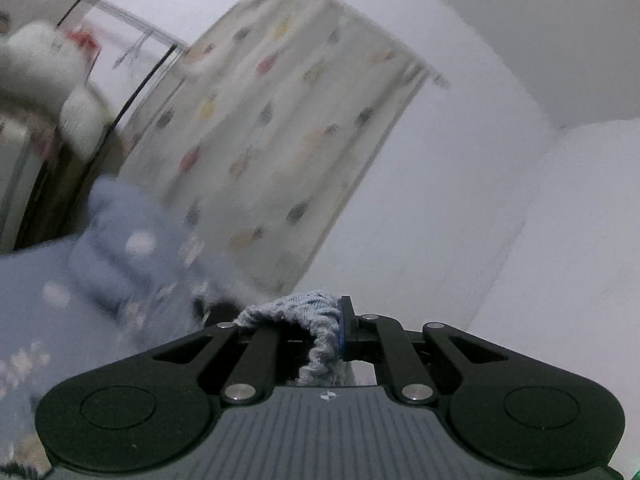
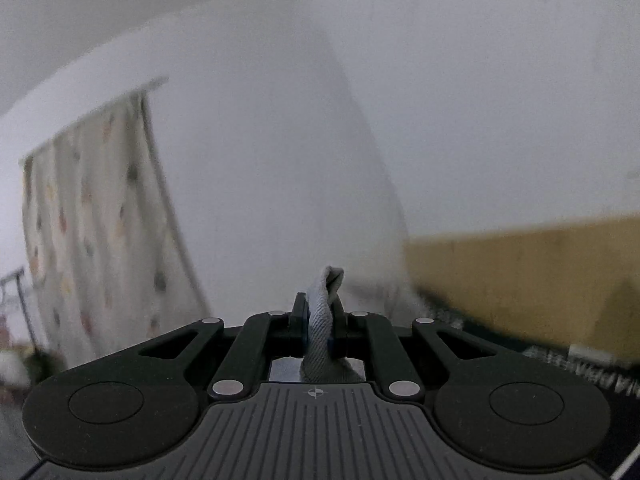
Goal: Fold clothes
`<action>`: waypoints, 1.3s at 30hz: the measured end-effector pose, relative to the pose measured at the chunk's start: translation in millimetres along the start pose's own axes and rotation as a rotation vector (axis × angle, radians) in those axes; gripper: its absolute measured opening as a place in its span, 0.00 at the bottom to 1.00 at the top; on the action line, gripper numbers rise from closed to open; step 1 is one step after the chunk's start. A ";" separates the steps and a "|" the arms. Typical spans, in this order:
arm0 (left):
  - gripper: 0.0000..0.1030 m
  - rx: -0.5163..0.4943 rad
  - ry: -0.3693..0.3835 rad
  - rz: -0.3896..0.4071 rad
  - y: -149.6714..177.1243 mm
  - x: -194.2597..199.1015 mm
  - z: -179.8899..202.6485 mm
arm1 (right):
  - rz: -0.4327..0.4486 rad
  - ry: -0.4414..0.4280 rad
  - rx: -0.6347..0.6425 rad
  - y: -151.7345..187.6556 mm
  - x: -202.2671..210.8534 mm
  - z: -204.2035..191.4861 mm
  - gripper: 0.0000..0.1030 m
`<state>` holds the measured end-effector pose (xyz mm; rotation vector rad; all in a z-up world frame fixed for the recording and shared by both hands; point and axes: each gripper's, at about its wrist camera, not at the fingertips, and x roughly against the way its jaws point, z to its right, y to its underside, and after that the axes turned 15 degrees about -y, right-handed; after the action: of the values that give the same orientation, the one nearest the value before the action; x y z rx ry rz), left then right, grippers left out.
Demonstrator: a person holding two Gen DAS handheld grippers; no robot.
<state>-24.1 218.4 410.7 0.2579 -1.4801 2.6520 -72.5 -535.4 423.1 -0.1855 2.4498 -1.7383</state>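
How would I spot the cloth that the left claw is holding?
Find the pale spotted curtain on the white wall, then drop to the black left claw below it. Bunched between its fingers is the cloth: ribbed grey-blue knit, crisp, unlike the blurred blue patterned bedding beside it.

Cloth (image 1: pixel 316 320) pinched between the jaws of the left gripper (image 1: pixel 320 320), bunched leftward and hanging down behind them. Curtain (image 1: pixel 280 132) ahead against the wall (image 1: pixel 460 200); bedding (image 1: pixel 112 252) lower left, rack (image 1: pixel 132 36) upper left. Another fold of cloth (image 2: pixel 322 320) upright between the jaws of the right gripper (image 2: pixel 320 320). Curtain (image 2: pixel 92 232) far left there, panel (image 2: pixel 520 280) right.
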 end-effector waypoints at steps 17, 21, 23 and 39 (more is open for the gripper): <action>0.10 0.183 -0.269 -0.185 123.8 111.5 -162.3 | -0.632 0.089 -0.129 230.5 92.1 27.1 0.10; 0.10 0.263 -0.373 -0.223 135.2 138.1 -189.3 | -0.724 -0.097 -0.078 207.3 122.2 -5.6 0.10; 0.11 0.304 -0.427 -0.245 141.2 150.2 -202.2 | -0.813 -0.187 -0.048 201.1 141.6 -21.3 0.10; 0.78 0.521 -0.544 -0.341 162.1 215.9 -234.4 | -1.337 -0.387 0.110 163.5 158.1 -69.4 0.69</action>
<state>-286.3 332.6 196.1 1.2258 -0.6832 2.7272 -244.2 -445.2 285.7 -2.2607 1.9014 -1.7930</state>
